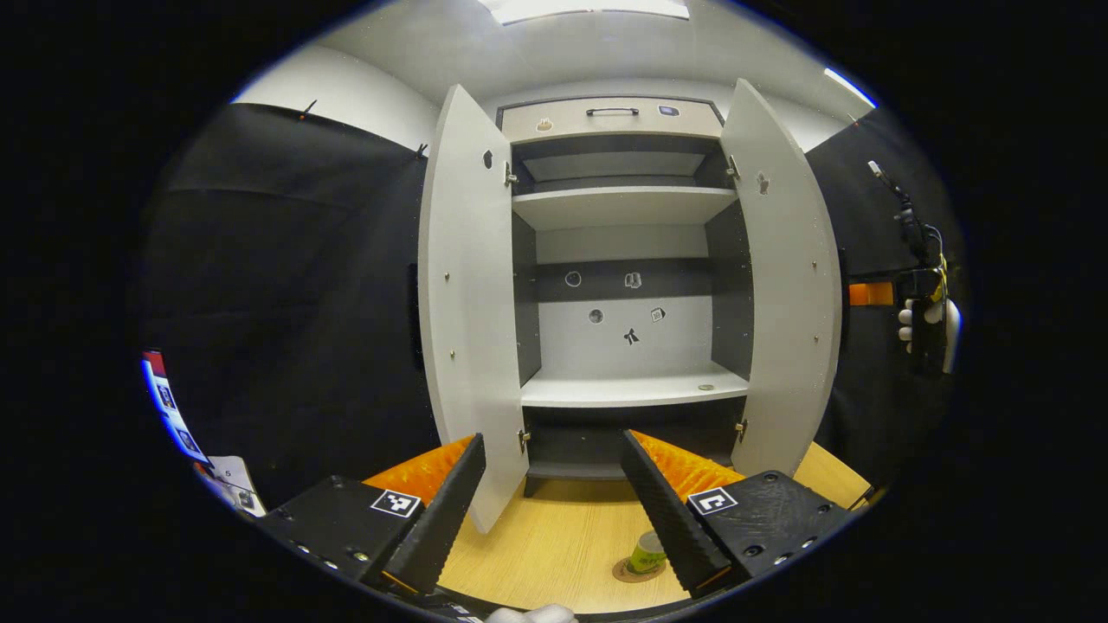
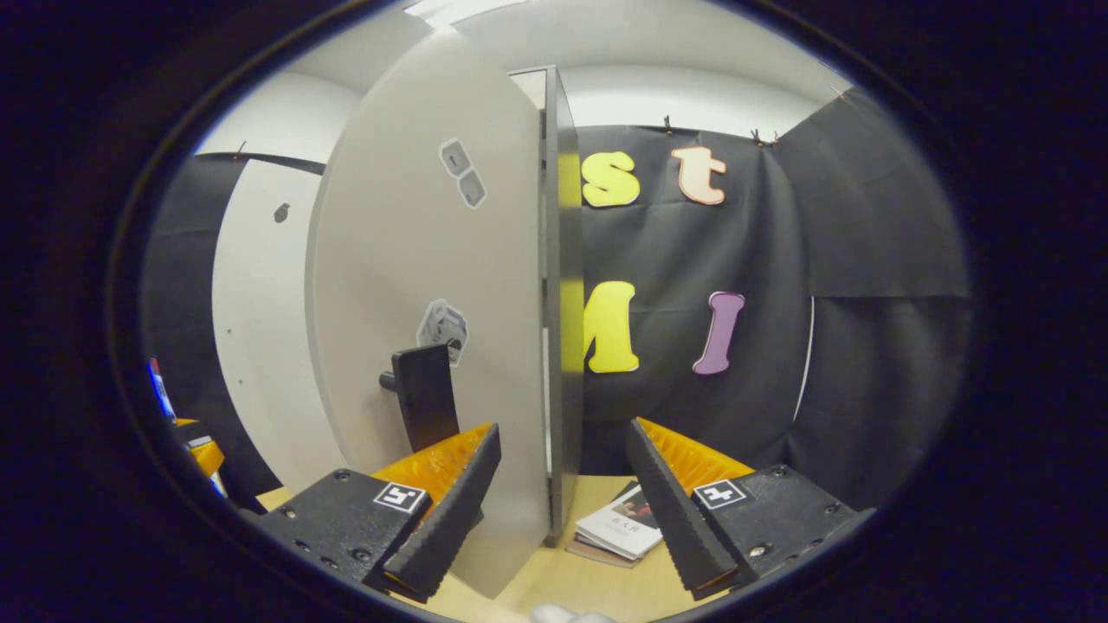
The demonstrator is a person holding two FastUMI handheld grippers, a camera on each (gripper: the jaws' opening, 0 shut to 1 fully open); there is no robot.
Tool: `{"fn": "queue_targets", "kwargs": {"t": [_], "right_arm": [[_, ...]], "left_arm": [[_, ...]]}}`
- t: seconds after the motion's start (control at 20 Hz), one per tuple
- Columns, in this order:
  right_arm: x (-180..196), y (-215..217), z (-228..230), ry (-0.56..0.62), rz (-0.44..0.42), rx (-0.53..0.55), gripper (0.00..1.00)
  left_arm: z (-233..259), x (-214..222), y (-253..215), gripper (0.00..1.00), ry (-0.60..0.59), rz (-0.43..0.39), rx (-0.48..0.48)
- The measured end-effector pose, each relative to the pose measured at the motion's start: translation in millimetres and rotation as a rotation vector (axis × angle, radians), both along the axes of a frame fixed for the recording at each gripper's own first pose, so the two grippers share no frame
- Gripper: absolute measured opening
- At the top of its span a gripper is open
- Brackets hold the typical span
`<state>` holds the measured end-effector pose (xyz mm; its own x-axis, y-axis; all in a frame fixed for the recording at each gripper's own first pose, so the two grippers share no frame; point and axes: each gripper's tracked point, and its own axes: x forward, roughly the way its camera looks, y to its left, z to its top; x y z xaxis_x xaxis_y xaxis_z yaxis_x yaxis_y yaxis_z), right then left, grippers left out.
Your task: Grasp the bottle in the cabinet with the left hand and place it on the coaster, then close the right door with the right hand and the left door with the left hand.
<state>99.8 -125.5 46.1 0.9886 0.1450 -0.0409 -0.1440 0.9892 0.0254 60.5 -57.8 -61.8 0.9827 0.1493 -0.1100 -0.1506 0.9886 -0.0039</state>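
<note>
- Both cabinet doors stand open: left door (image 1: 467, 294), right door (image 1: 783, 285).
- Bottle (image 1: 647, 551) stands upright on the coaster (image 1: 636, 571), on the wooden table (image 1: 554, 545) before the cabinet.
- Left gripper (image 1: 550, 510): fingers spread wide, holding nothing.
- Right gripper (image 2: 563, 510): fingers wide apart, straddling the right door's edge without gripping.
- Door looks like a stiff, light panel; likely best pushed flat on its outer face, near the free edge.
</note>
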Motion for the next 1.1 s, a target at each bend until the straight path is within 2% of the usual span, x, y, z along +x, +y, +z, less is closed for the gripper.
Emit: {"fn": "queue_targets", "kwargs": {"t": [0.1,0.2,0.25,0.3,0.35,0.45,0.55,0.75,0.85,0.9,1.1], "right_arm": [[1.5,16.3,-0.2,0.004,-0.004,0.0,0.94],[3.3,26.1,-0.3,0.003,-0.007,0.0,0.98],[4.7,32.3,0.2,0.001,-0.008,0.004,0.94],[5.9,40.1,-1.0,0.002,-0.007,0.007,0.98],[8.2,48.4,-1.1,0.003,-0.006,0.007,0.94],[13.0,64.9,-1.0,0.004,0.002,0.01,0.94],[17.9,87.7,-2.3,0.011,0.039,0.008,0.98],[23.0,134.0,-7.3,0.027,0.131,0.018,0.98],[22.3,145.6,-2.3,0.008,0.144,0.004,0.94],[21.0,149.1,2.4,-0.008,0.143,-0.013,0.98],[13.4,153.6,13.2,-0.057,0.133,-0.05,0.98]], "left_arm": [[-5.0,-0.9,9.0,0.96,0.01,-0.001,-0.006],[-8.4,-1.8,17.1,0.96,0.015,-0.003,-0.012],[-9.0,-1.7,21.2,0.96,0.018,-0.003,-0.014],[-11.7,-2.2,24.5,0.96,0.022,-0.003,-0.015],[-10.9,-2.4,28.3,0.96,0.022,0.001,-0.015],[-10.8,-3.7,33.2,0.96,0.019,0.0,-0.02],[-10.0,-6.8,36.8,0.96,0.019,-0.001,-0.02],[-8.7,-12.5,42.7,0.96,0.017,0.003,-0.006],[-8.3,-15.1,46.4,0.96,0.018,0.01,0.0],[-8.6,-16.1,48.3,0.96,0.018,0.013,0.0],[-9.1,-17.0,50.8,0.96,0.021,0.01,-0.001]]}}
